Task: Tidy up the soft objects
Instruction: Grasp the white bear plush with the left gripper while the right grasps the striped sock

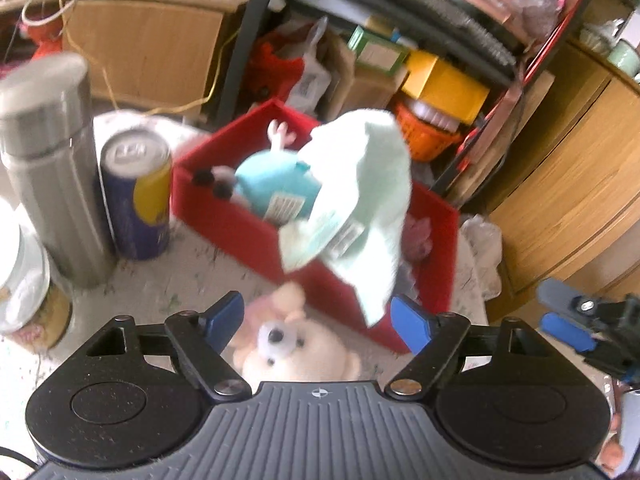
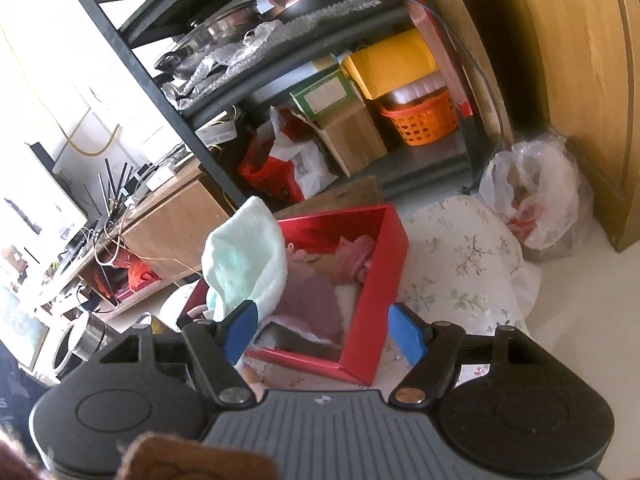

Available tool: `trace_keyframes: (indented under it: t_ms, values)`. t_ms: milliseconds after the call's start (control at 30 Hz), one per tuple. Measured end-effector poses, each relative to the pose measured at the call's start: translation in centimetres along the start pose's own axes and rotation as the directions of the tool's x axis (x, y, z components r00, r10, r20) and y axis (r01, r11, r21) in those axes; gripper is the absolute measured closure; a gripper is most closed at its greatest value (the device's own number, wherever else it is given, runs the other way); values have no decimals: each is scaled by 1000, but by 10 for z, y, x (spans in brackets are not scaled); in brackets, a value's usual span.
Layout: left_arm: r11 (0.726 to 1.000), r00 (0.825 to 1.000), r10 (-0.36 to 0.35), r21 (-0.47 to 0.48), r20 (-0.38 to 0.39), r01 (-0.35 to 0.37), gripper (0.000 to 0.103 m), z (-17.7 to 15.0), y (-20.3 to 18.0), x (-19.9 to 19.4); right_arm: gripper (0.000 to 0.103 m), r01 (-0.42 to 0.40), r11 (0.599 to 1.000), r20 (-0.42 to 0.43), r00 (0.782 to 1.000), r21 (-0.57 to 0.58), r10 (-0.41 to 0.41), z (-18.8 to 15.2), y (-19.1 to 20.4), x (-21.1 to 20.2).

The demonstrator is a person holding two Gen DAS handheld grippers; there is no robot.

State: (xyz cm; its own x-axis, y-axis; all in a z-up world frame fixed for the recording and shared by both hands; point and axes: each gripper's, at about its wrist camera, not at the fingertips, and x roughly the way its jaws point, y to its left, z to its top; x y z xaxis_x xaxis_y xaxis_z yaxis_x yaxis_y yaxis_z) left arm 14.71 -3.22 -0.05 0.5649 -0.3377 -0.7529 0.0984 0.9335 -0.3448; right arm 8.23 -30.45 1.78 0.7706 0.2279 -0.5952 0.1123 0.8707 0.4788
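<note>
Left gripper (image 1: pixel 316 322): jaws spread wide, blue pads empty. It hangs over a cream-and-pink plush bear (image 1: pixel 294 344) lying on the floral-cloth table (image 1: pixel 160 280), just beside the near wall of the open red rectangular box (image 1: pixel 248 236). No contact between pads and bear visible.

Right gripper (image 2: pixel 324 330): jaws also wide, nothing clamped. In left wrist view it shows at the far right edge (image 1: pixel 568 316), apart from the box.

Pale mint fleece cloth w/ sewn label (image 1: pixel 360 200): appears mid-air above the box, lower part draped in front of the box's near rim; frame is motion-blurred, so cannot tell if it touches the rim. In right wrist view the same cloth (image 2: pixel 244 256) sits over the box's left side, just beyond the left blue pad (image 2: pixel 240 330); contact w/ pad cannot be told.

Box contents: light-blue plush toy w/ pink antlers (image 1: pixel 276 184) at the far-left corner; pink soft items (image 2: pixel 352 256) toward the far-right corner; a mauve cloth (image 2: pixel 312 304) in the middle.

Table, left side: grey steel flask (image 1: pixel 52 168) upright, blue-and-yellow drinks can (image 1: pixel 136 200) upright just beside it, near the box's left wall. White-lidded tin (image 1: pixel 24 284) at the left edge.

Off-table: white plastic bag (image 2: pixel 532 196) on floor by the wooden cabinet (image 2: pixel 576 80); orange basket (image 2: pixel 424 116) on lower shelf.
</note>
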Motion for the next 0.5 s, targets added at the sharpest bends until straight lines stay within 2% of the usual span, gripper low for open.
trace_keyframes:
  t_ms: [367,500]
  values:
    - [999,996,46,7,-71,-45,24,-24,1,15,59,0,1000,-54,999,-24,-1,-27,-2,-12]
    - [999,996,40,0,-78,-40,24,-26,-1,16,59,8,1000,-66,998,-30,-10,-37,-7,-18]
